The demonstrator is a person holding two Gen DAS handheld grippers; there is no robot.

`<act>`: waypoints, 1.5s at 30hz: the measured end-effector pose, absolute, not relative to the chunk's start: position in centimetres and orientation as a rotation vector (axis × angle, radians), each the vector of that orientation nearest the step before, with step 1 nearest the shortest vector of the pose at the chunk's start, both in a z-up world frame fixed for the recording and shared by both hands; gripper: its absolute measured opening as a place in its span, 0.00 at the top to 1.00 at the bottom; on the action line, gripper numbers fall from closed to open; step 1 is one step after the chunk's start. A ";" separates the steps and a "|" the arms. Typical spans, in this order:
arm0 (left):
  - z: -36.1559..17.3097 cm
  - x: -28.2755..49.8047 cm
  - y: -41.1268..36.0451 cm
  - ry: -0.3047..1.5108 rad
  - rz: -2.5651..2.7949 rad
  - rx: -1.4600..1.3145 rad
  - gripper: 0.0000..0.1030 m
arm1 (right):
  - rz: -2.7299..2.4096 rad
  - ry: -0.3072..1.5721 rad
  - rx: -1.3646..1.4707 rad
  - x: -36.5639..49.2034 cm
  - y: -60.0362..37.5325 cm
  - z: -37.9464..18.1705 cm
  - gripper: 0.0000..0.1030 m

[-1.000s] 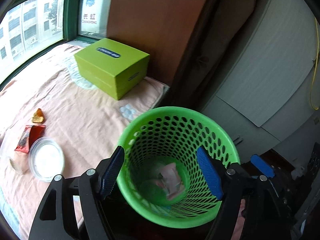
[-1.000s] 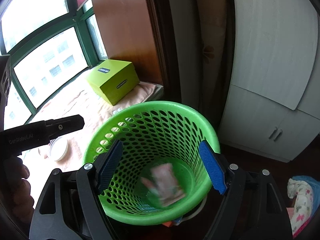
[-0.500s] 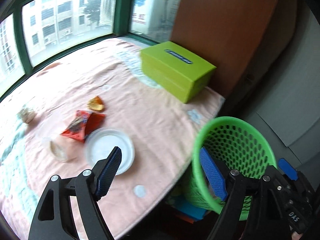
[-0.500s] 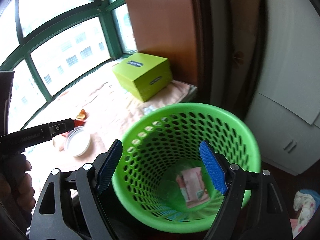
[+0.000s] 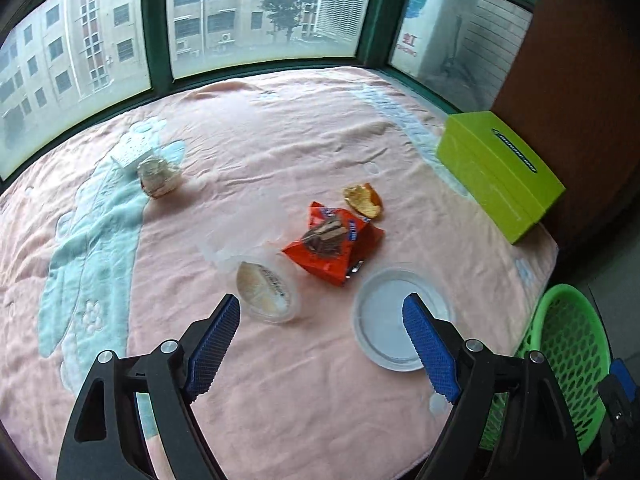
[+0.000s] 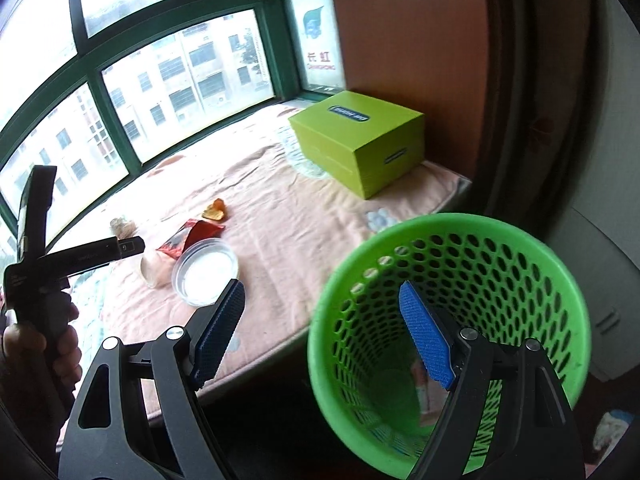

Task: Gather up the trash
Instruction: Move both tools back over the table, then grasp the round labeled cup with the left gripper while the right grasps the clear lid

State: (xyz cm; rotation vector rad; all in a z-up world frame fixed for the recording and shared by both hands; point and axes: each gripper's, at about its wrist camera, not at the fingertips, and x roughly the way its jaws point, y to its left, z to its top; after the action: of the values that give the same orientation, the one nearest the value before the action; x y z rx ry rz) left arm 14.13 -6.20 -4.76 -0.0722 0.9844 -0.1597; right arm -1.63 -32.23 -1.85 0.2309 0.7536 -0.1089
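Observation:
Trash lies on a pink blanket (image 5: 280, 140): a red snack wrapper (image 5: 332, 244), a clear plastic cup (image 5: 266, 288) on its side, a round clear lid (image 5: 400, 316), an orange scrap (image 5: 364, 200) and a crumpled wad (image 5: 160, 176). My left gripper (image 5: 320, 304) hovers just short of the cup and lid. Its jaws are opening and nothing is between them. My right gripper (image 6: 322, 288) is open and empty above the near rim of the green mesh basket (image 6: 452, 240), which holds a pale wrapper (image 6: 420, 376) at its bottom.
A lime-green box (image 5: 500, 176) stands at the blanket's far right corner against a brown panel. Green-framed windows run along the back. The basket (image 5: 572, 356) stands on the floor off the blanket's right edge. A hand (image 6: 64, 356) grips the left tool's handle.
My left gripper has swung from above the basket leftward over the blanket's trash, and its jaws have widened. The right gripper drifted left, so the basket now sits under its right finger.

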 end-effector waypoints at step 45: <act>-10.0 17.9 -0.2 1.059 -0.237 -0.289 0.39 | 0.104 0.913 0.181 8.2 -24.1 -7.9 0.23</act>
State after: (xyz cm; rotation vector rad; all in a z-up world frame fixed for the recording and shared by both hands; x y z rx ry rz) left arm 17.94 -0.18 -10.05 -0.2890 1.0590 -0.2366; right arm 8.15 -24.09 -7.85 0.1809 0.9128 0.1044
